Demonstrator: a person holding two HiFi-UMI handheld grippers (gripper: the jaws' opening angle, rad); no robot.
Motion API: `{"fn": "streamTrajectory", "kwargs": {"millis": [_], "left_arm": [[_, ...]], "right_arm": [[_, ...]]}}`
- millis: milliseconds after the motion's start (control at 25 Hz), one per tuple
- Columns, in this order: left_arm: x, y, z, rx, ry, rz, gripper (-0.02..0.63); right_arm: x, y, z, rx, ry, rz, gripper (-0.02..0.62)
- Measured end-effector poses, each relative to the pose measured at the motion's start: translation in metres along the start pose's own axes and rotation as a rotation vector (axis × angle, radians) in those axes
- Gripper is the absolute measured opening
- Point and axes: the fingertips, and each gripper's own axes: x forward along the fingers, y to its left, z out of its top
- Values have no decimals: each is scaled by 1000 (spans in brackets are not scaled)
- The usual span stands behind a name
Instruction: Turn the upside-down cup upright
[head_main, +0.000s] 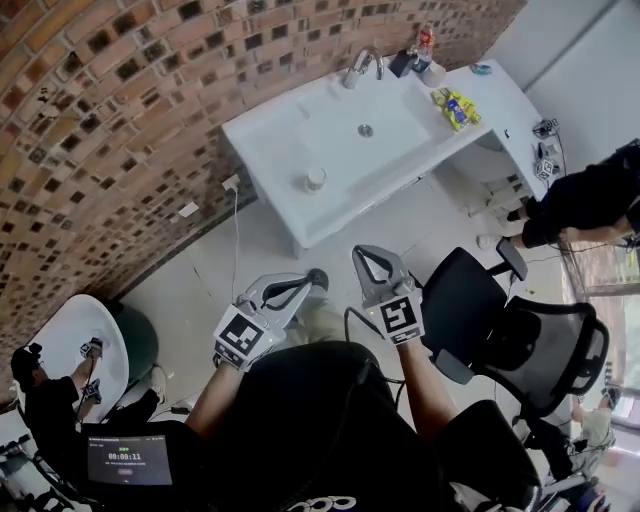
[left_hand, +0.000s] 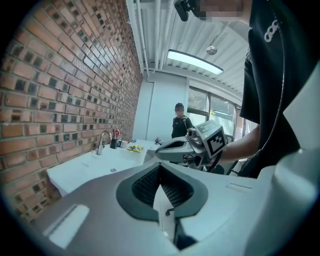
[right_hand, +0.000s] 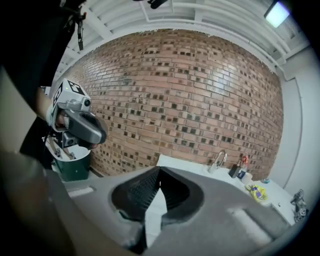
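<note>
Both grippers, the left gripper (head_main: 316, 279) and the right gripper (head_main: 366, 253), hold their jaws together on nothing, well apart from the cup (head_main: 316, 179) on the white sink counter (head_main: 268, 148). We judge that we should open one first, then approach the cup's side level.

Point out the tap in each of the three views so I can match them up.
Head view: tap at top centre, at the back edge of the white basin.
Left gripper view: tap left of centre, against the brick wall.
Right gripper view: tap lower right of centre.
Shared landmark: the red bottle, right of the tap in every view.
</note>
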Motion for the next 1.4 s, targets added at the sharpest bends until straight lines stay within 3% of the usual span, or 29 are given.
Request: {"fn": "streamTrajectory", "kwargs": {"millis": [240,560,960,1400], "left_arm": [[2,-40,-2,9,-16,4,15],[25,-99,4,-12,-17,44,15],[71,-222,-2,-26,-58,5,15],[94,-300,-24,-5,-40,-48,15]], "right_arm": [[-34,40,1,-31,4,98,-8],[-106,47,11,-53,-71,175,-8],[-239,28,-56,87,-60,105,-8],[-319,41,-94,144,-67,57,-8]]}}
